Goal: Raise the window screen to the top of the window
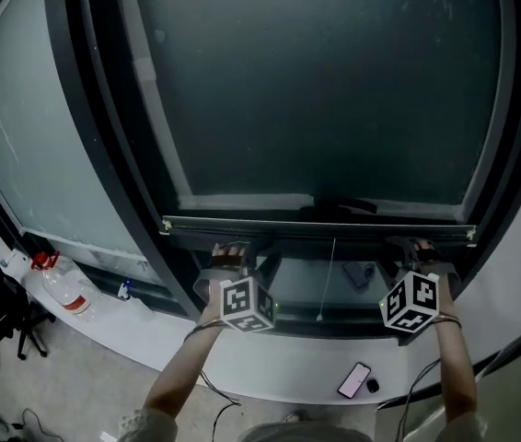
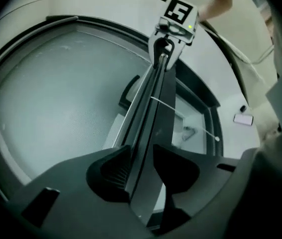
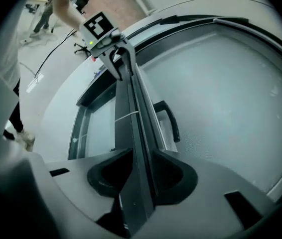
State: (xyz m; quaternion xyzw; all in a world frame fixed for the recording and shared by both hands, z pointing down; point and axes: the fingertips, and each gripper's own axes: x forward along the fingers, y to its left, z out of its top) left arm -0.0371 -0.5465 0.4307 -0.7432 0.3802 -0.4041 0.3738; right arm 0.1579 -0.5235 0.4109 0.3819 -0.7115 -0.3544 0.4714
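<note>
Through the head view: a large black-framed window, with a dark mesh window screen [image 1: 334, 90] drawn down over most of the pane. Low in the window, lying level just above the lower frame: the slim dark metal bottom bar [image 1: 316, 228] of that screen, with a strip of uncovered glass beneath. Hanging from the bar's middle: a thin white pull cord [image 1: 332, 274] ending in a small knob.

Up at the bar, on the near side of the cord's left: the left gripper [image 1: 242, 252], grey plastic with a black-and-white marker cube behind it. At the bar to the cord's right, well apart from the first: the right gripper [image 1: 406, 254], of the same make.

Along the left gripper view: jaws spread wide, the bar running straight through the gap and on toward the other gripper at its far end. Ribbed pad close on one side, the other jaw close on the other side, no clear squeeze on the metal. Much the same in the right gripper view: jaws spread, the bar filling most of the gap, a black window handle [image 3: 170, 117] beside the bar farther along.

Below, on the white sill [image 1: 270, 376]: a pale slim phone [image 1: 353, 379] lying flat. Near the window's lower left corner: a clear plastic bottle with a red cap [image 1: 65, 288], and beside it a black chair [image 1: 3, 307].
</note>
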